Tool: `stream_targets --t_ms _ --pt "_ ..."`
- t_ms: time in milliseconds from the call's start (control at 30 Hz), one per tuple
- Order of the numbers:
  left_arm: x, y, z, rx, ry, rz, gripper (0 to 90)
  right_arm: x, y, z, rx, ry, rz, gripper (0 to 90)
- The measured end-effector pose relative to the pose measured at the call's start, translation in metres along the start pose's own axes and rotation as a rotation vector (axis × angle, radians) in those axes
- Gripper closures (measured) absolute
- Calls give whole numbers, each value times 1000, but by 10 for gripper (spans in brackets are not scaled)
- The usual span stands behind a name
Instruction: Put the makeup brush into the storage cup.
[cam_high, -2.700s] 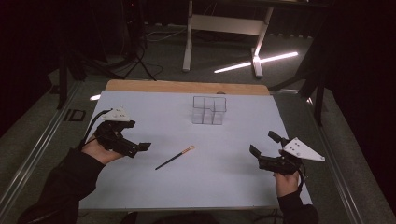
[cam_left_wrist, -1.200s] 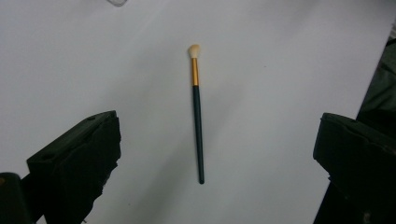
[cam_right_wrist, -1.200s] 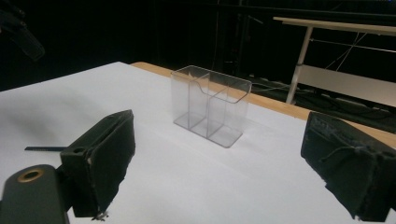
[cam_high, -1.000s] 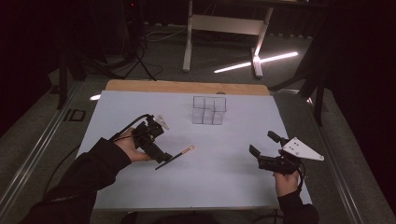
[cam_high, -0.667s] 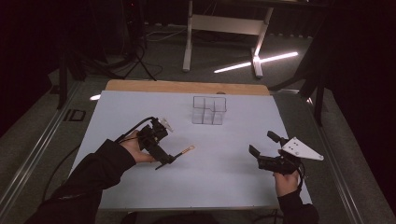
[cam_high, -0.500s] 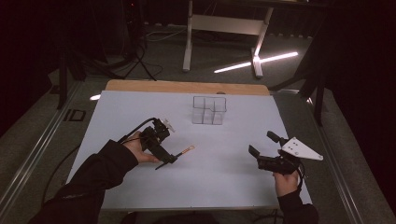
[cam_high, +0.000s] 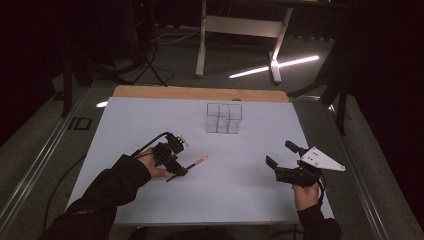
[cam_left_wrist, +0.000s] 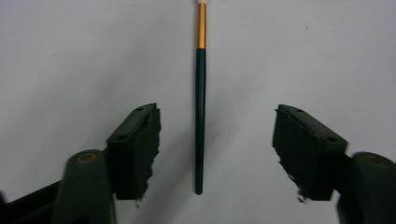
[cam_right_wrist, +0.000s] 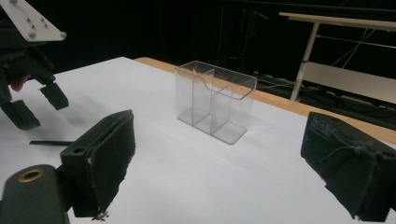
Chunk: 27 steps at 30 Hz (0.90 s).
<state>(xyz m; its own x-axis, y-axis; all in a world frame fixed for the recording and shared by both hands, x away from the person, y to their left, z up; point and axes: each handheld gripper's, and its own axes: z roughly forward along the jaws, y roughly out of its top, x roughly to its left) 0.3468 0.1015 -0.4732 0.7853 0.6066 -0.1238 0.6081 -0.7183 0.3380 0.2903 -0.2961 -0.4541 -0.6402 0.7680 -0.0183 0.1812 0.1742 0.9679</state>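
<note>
A thin brush (cam_high: 192, 164) with a dark handle, gold band and pale tip lies on the white table sheet (cam_high: 240, 200), left of centre. My left gripper (cam_high: 178, 171) hangs open right over its handle end. In the left gripper view the brush (cam_left_wrist: 200, 116) lies lengthwise between the two spread pads (cam_left_wrist: 137, 149), touching neither. My right gripper (cam_high: 280, 155) is open and holds nothing near the table's right front. A clear compartmented box (cam_high: 224, 118) stands upright at the back centre. In the right gripper view the clear box (cam_right_wrist: 215, 100) is ahead of the open right gripper (cam_right_wrist: 229, 158), with the left gripper (cam_right_wrist: 37, 102) far left above the brush (cam_right_wrist: 46, 143).
A wooden strip (cam_high: 200, 93) borders the table's far edge. Behind it, a white stand (cam_high: 240, 25) rests on the dark floor. A cable (cam_high: 145, 146) trails from the left gripper over the sheet.
My left gripper has moved from the table's left side rightward to the brush and come down over its handle end, staying open. The right gripper has barely moved.
</note>
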Motion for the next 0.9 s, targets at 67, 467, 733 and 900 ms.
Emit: stream_targets --t_ms 67,467,733,900 --pt "0 0 5 13 10 -1 452 0 0 -1 -3 -1 -3 98" --pt "3 2 21 44 12 0 594 -1 0 0 1 2 5 98" --pt "6 6 33 78 17 -4 662 -1 0 -1 -2 2 3 98" --pt "7 7 36 98 19 3 689 -1 0 -2 -4 1 4 98"
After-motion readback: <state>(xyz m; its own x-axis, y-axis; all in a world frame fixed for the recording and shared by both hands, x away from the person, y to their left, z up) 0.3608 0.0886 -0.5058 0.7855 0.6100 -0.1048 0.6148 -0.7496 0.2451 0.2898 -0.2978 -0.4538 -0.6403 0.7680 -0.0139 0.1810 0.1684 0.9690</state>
